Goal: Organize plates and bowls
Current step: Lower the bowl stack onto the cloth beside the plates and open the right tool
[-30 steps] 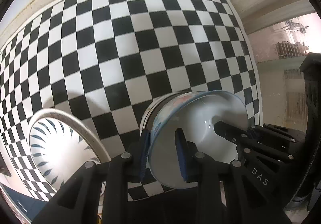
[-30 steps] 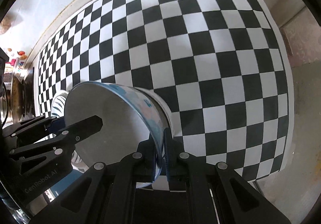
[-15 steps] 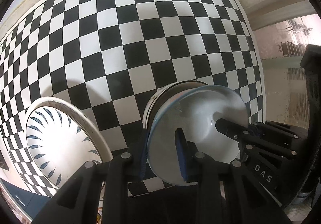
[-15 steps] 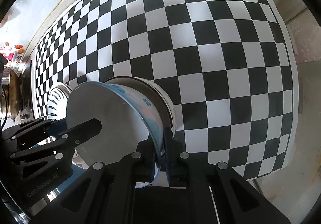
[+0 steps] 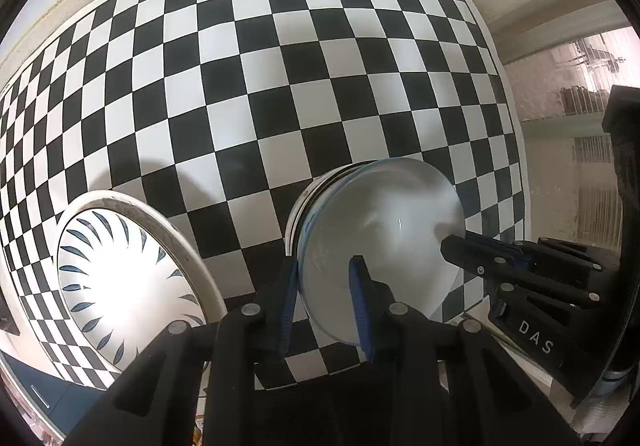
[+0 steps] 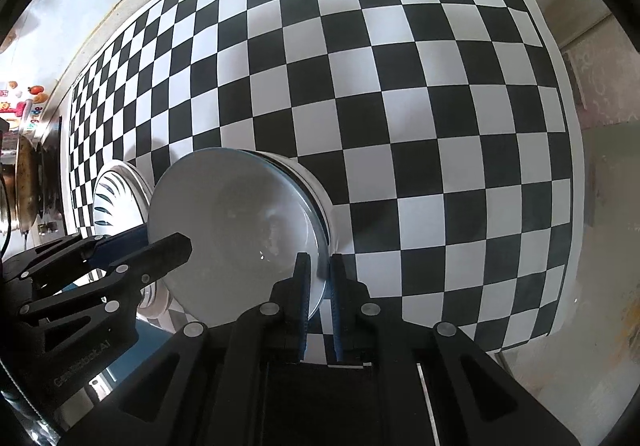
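Observation:
A white bowl with a pale blue rim [image 5: 380,242] sits nested in a second white bowl [image 5: 298,202] on the checkered mat. My left gripper [image 5: 325,274] straddles its near-left rim, jaws apart with a gap beside the rim. My right gripper [image 6: 319,270] straddles the opposite rim [image 6: 240,230], its blue pads slightly apart from it. The lower bowl's edge [image 6: 316,186] shows behind the top one. A white plate with blue leaf marks [image 5: 120,278] lies to the left; it also shows in the right wrist view [image 6: 116,198].
The black and white checkered mat [image 5: 320,66] covers the counter, ending near a wall at the back and a drop on the right [image 6: 568,166]. A pan and small items [image 6: 28,174] stand at the far left.
The bowl held by both grippers has come down into the lower bowl and now sits nested. The right gripper's pads have eased off the rim.

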Available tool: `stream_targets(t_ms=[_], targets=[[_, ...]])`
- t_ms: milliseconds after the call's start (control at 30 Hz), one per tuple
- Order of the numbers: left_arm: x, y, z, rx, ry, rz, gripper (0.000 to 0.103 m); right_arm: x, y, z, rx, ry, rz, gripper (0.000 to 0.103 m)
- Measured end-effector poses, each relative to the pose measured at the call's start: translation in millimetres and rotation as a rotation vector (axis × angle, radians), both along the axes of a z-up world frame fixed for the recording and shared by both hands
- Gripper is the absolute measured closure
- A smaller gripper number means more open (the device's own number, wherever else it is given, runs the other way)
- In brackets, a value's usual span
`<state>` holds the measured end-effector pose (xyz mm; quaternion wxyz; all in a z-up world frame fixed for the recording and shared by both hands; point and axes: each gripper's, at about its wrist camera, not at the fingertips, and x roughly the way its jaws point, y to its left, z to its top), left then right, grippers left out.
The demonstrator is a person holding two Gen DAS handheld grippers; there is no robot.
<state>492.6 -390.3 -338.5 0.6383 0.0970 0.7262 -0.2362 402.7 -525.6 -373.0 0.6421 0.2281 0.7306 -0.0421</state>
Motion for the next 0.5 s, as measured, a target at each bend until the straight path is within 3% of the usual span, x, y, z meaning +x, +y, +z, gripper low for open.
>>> stream_targets(t_ms=[500], targets=[[-10,8,9,0.082,-0.115,0.023,0.079,-7,3,18,-0.085,-0.051,0.037,0.092]])
